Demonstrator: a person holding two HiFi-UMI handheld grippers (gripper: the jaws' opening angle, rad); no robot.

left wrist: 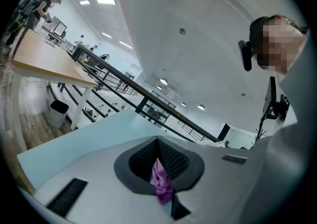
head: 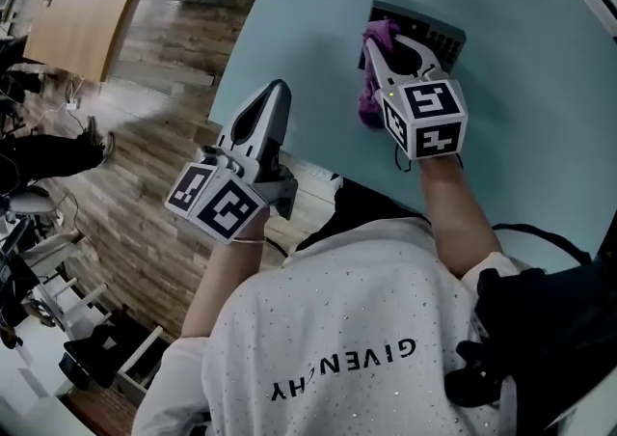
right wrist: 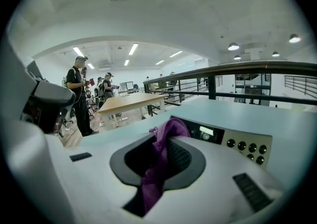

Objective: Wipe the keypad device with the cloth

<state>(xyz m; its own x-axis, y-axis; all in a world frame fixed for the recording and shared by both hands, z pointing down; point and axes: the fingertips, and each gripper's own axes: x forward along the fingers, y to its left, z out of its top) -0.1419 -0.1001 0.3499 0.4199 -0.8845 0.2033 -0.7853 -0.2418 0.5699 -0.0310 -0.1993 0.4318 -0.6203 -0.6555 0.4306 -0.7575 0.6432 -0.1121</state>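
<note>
The pale blue-green counter (head: 540, 87) fills the upper right of the head view. The keypad device (head: 439, 37) lies flat on it, towards its far side. It is a low dark box; the right gripper view shows a small lit display window at its dark end and a beige panel of round black buttons beside that. The right tongs (head: 395, 48) reach over the device's left end, closed on a crumpled purple cloth (head: 371, 101) that bunches up between them and hangs down their left side, its top against the device's edge. The left tongs (head: 280, 87) are held off the counter's near-left edge, well apart from the device, pinched together on a small purple scrap (left wrist: 161, 183).
</note>
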